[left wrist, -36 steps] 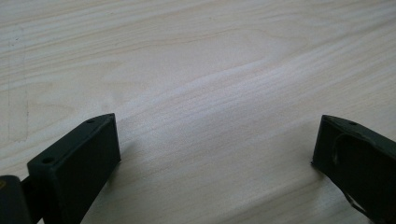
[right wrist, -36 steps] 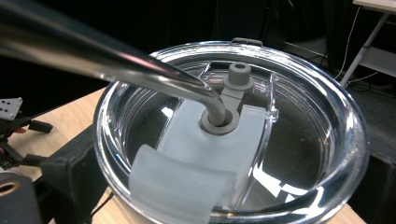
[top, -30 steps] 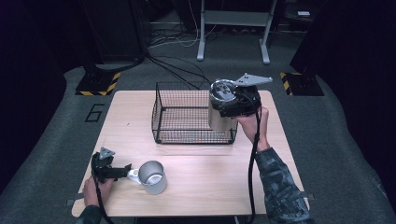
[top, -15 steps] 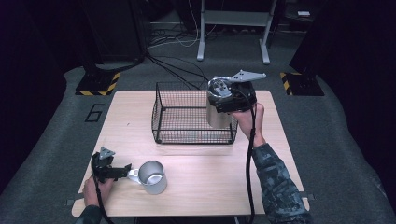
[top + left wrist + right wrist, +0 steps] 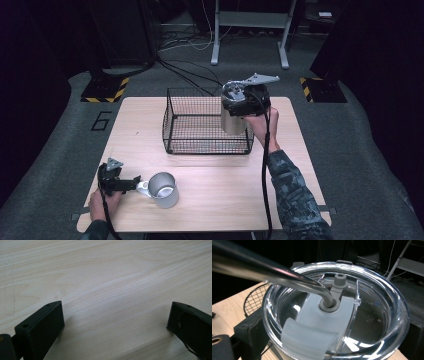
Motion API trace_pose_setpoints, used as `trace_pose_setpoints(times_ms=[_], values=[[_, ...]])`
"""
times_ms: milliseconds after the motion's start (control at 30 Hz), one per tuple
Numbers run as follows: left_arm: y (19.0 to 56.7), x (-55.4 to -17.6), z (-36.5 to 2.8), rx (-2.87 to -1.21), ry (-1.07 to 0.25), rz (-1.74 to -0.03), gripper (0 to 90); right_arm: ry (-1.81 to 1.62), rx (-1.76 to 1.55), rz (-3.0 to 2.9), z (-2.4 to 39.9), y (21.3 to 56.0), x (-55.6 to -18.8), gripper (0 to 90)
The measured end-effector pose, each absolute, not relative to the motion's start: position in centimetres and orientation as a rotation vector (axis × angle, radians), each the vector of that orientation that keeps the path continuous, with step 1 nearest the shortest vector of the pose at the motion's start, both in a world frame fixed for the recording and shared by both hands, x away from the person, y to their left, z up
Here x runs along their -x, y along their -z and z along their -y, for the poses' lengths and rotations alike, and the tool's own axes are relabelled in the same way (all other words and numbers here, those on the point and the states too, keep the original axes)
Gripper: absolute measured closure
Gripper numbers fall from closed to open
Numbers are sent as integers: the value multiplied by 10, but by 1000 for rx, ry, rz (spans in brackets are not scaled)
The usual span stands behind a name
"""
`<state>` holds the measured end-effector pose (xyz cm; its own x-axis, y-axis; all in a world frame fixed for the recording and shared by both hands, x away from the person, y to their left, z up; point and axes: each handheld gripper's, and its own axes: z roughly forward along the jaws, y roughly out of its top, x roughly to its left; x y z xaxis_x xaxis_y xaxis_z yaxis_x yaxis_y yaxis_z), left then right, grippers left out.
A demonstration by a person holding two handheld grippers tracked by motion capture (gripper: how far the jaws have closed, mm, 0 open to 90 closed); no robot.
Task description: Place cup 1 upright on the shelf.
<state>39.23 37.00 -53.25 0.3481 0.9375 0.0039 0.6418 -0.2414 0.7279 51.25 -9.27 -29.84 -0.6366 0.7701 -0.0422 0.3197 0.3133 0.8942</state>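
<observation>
My right gripper (image 5: 239, 106) is shut on a steel tumbler (image 5: 233, 121) and holds it upright in the air at the right end of a black wire basket (image 5: 206, 125). In the right gripper view the tumbler's clear lid (image 5: 372, 322) sits between the jaws, and a bent metal straw (image 5: 274, 272) passes through it. A steel mug (image 5: 163, 190) stands on the wooden table (image 5: 225, 195) at the front left. My left gripper (image 5: 131, 184) rests just left of the mug's handle. Its jaws stand wide apart, and the left gripper view has bare wood (image 5: 112, 302) between them.
The basket stands at the middle back of the table and looks empty. Dark floor surrounds the table, with cables (image 5: 185, 70) and a metal stand (image 5: 250, 35) behind it. A cable (image 5: 265, 165) trails from my right gripper along the person's forearm.
My right gripper has carried the tumbler slightly left, toward the basket's right end. The left gripper and the mug have stayed still.
</observation>
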Motion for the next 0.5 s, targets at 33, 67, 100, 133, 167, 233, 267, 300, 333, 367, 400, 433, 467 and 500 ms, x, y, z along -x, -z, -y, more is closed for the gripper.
trace_pose_setpoints(times_ms=[33,67,100,133,167,233,267,300,333,367,400,433,467,500], values=[[532,-392,-370,-1978,-598,-1373,4,-1276,-967,-2116,92,299,-514,33],[532,-392,-370,-1978,-598,-1373,4,-1268,-968,-2119,91,300,-516,33],[532,-392,-370,-1978,-598,-1373,4,-1267,-969,-2118,91,302,-518,33],[532,-392,-370,-1978,-598,-1373,4,-1266,-978,-2117,90,302,-519,33],[532,-392,-370,-1978,-598,-1373,4,-1266,-983,-2116,89,303,-521,33],[532,-392,-370,-1978,-598,-1373,4,-1267,-994,-2118,89,306,-524,33],[532,-392,-370,-1978,-598,-1373,4,-1265,-992,-2120,89,307,-526,33],[532,-392,-370,-1978,-598,-1373,4,-1264,-1003,-2120,88,308,-527,33],[532,-392,-370,-1978,-598,-1373,4,-1261,-1010,-2121,87,309,-529,33],[532,-392,-370,-1978,-598,-1373,4,-1256,-1006,-2127,87,311,-531,33],[532,-392,-370,-1978,-598,-1373,4,-1257,-1004,-2127,87,312,-532,33],[532,-392,-370,-1978,-598,-1373,4,-1259,-1009,-2125,87,313,-534,33],[532,-392,-370,-1978,-598,-1373,4,-1255,-1013,-2130,87,314,-535,33],[532,-392,-370,-1978,-598,-1373,4,-1251,-1031,-2131,86,315,-536,33]])
